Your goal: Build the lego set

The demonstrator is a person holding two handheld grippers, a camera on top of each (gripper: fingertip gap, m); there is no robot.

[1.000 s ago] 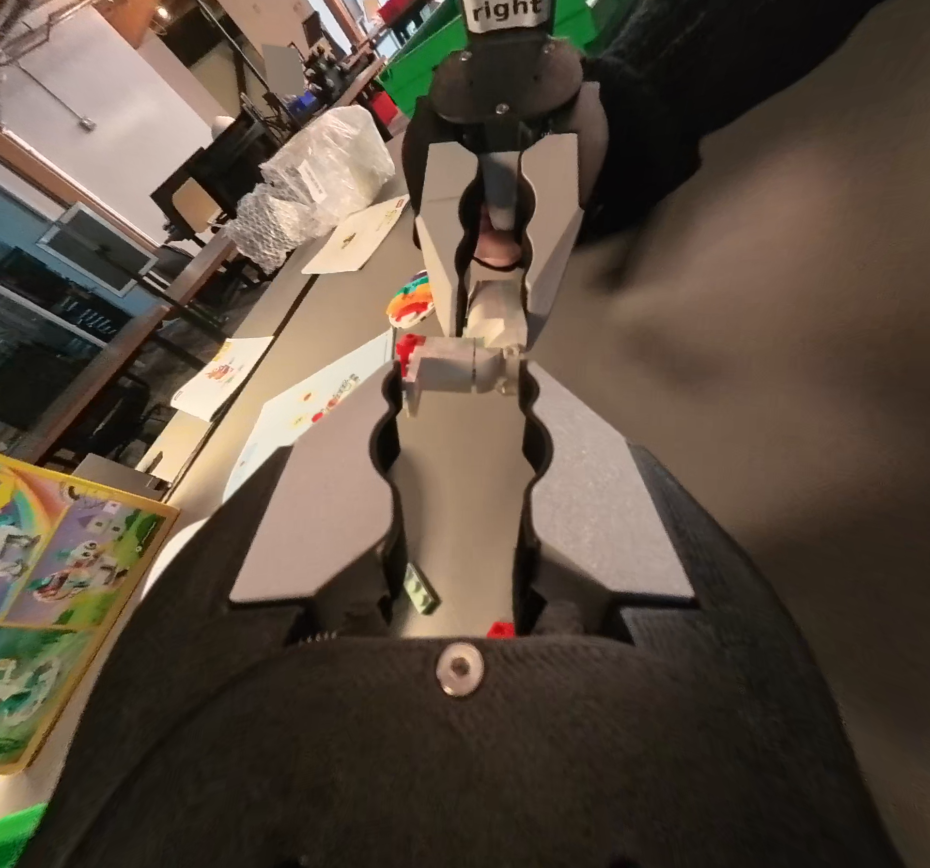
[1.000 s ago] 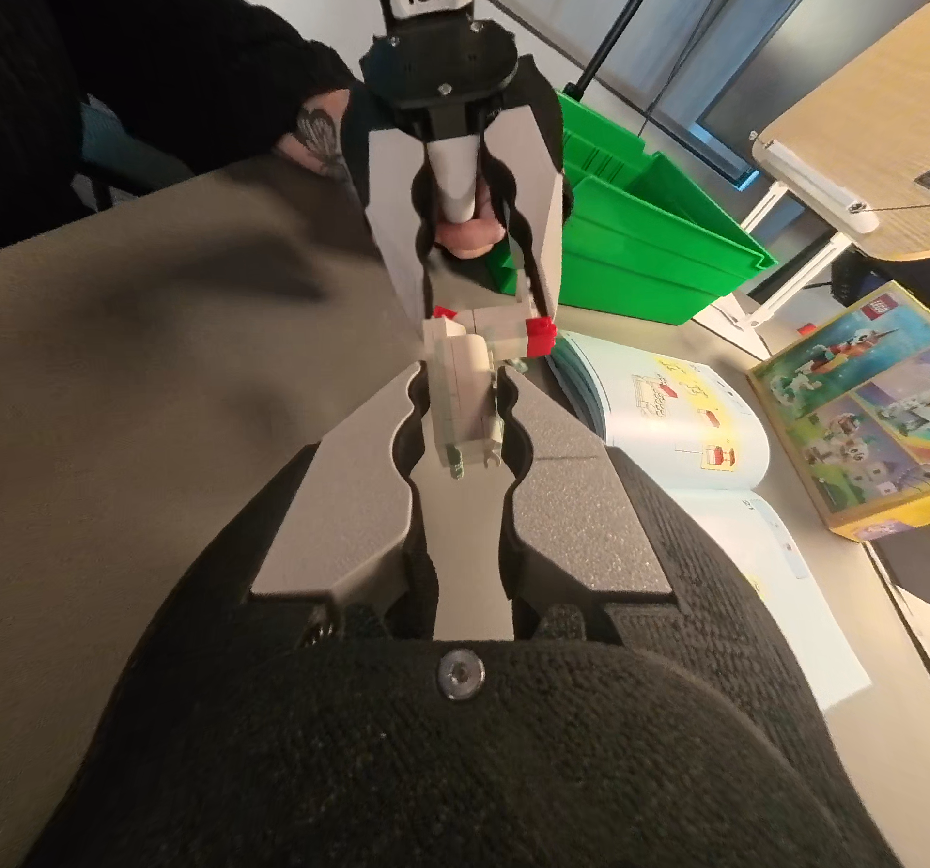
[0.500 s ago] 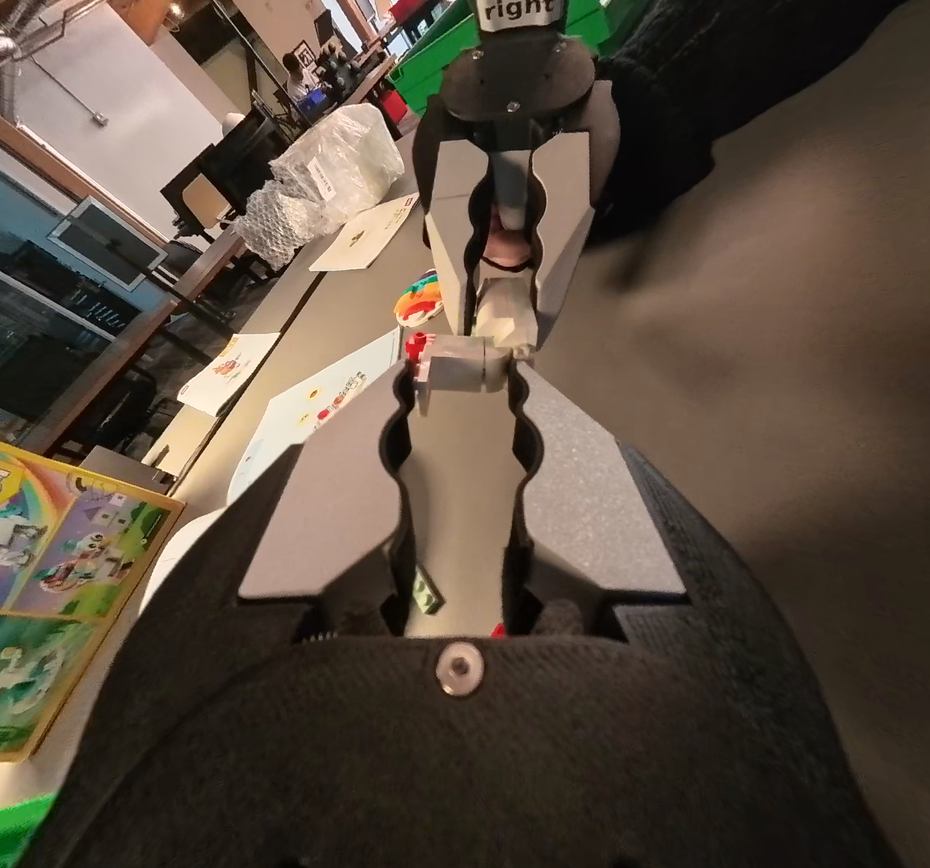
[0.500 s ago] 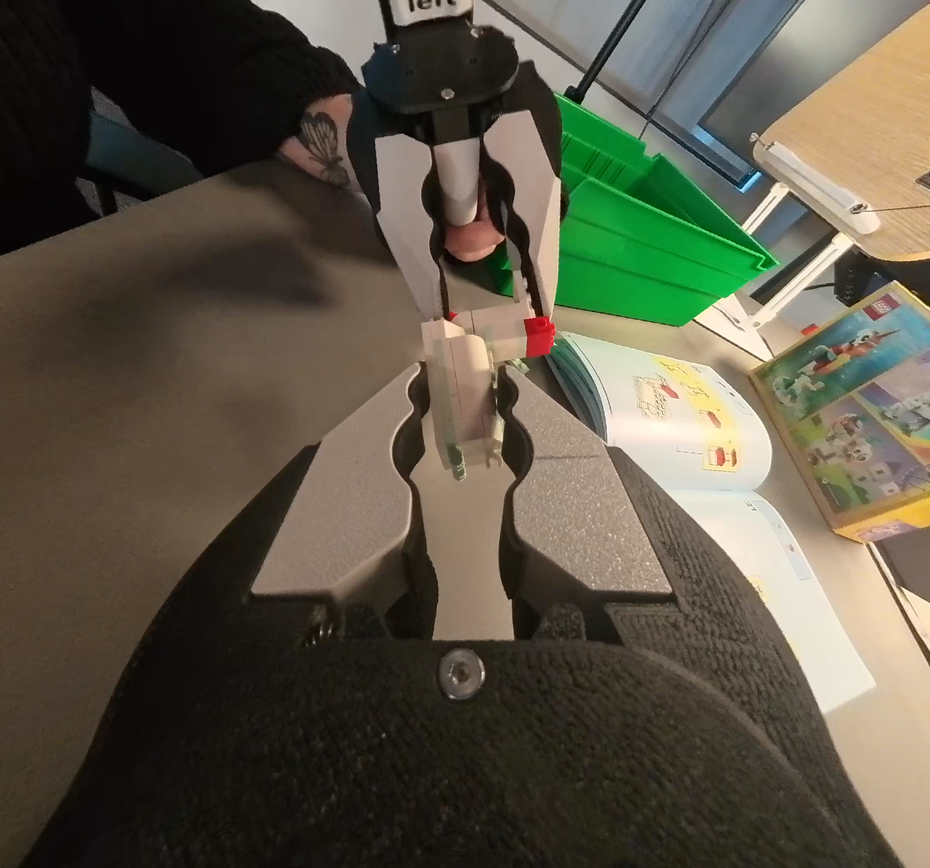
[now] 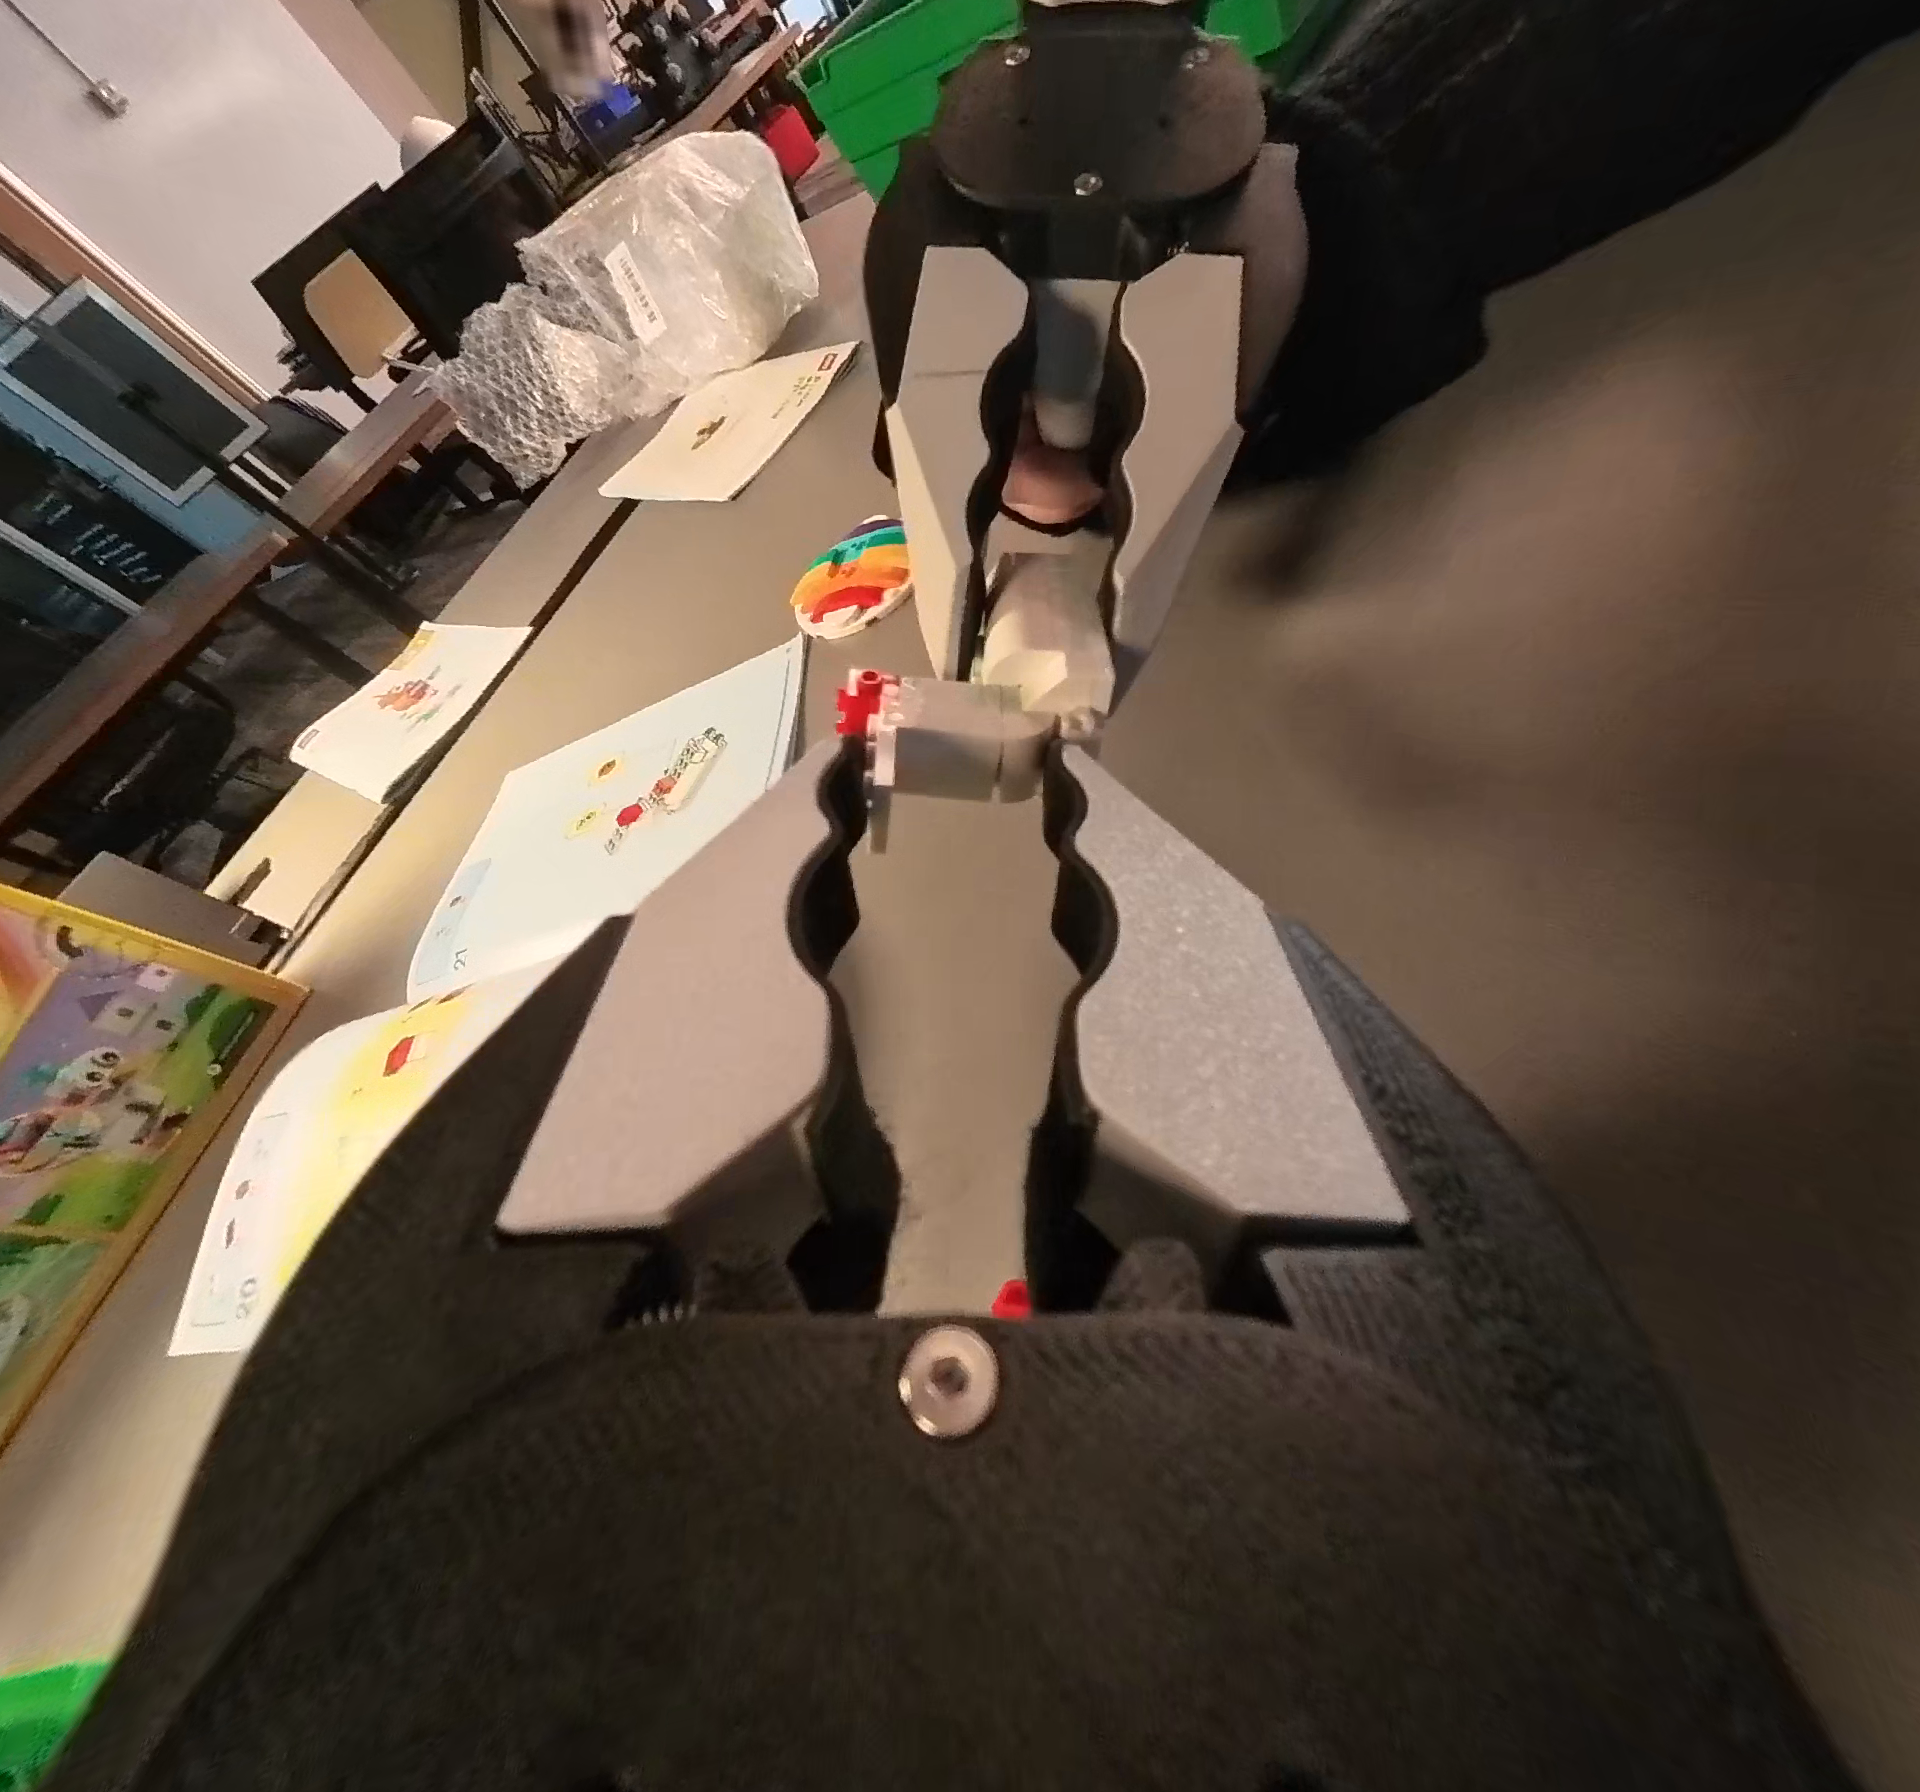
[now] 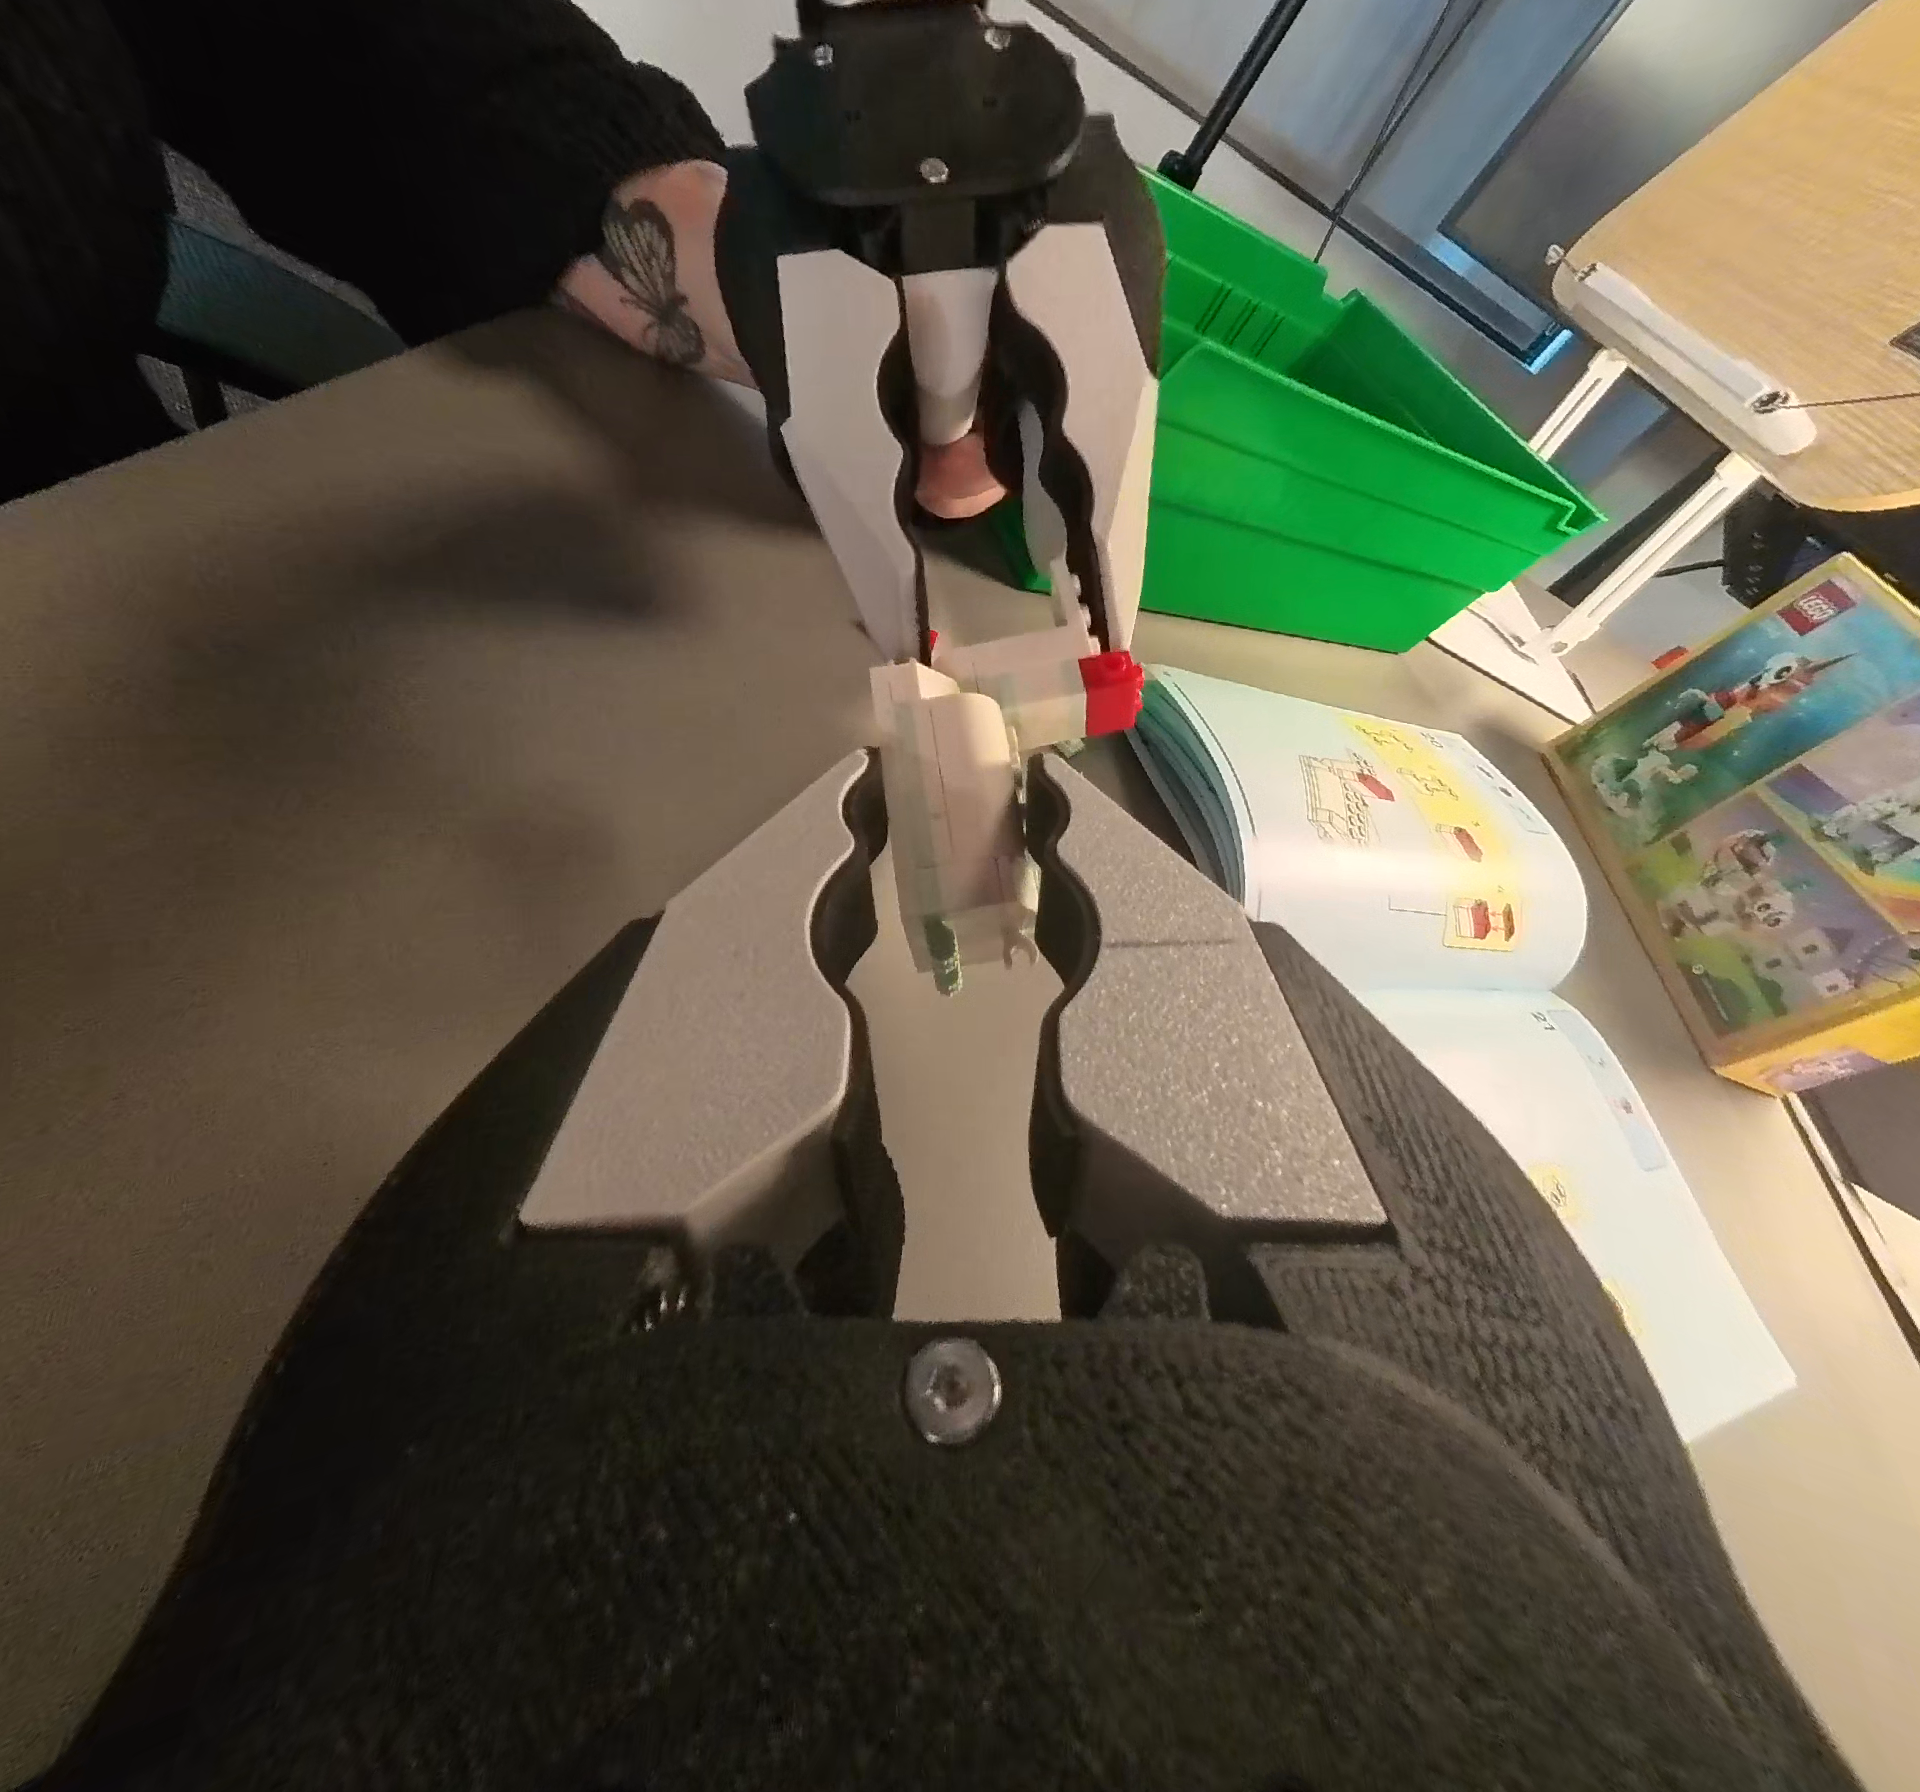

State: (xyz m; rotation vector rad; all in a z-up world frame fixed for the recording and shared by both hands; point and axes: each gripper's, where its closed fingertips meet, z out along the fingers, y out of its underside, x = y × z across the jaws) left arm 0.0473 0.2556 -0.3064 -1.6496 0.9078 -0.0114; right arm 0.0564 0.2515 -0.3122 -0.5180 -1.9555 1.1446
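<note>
Grey tabletop under everything, with a busy workshop behind it – green bins, a bubble-wrapped bundle, and more desks further back. On my side I've got both grippers pointed nose to nose over the table.

My left gripper is clamped on a short white lego piece that lies crosswise between its tips, with a little red brick sticking out on one end. My right gripper is clenched on the longer white lego body, which runs lengthwise down between its fingers – a small green bit shows at its near end. The two chunks meet right at the fingertips, touching at a right angle; I can't tell whether they're actually seated together.

The open instruction booklet lies on the table just beside the grippers, and the colourful lego box sits past it near the table edge. A rainbow-coloured lego part rests on the table behind the right gripper, with other leaflets further off.
</note>
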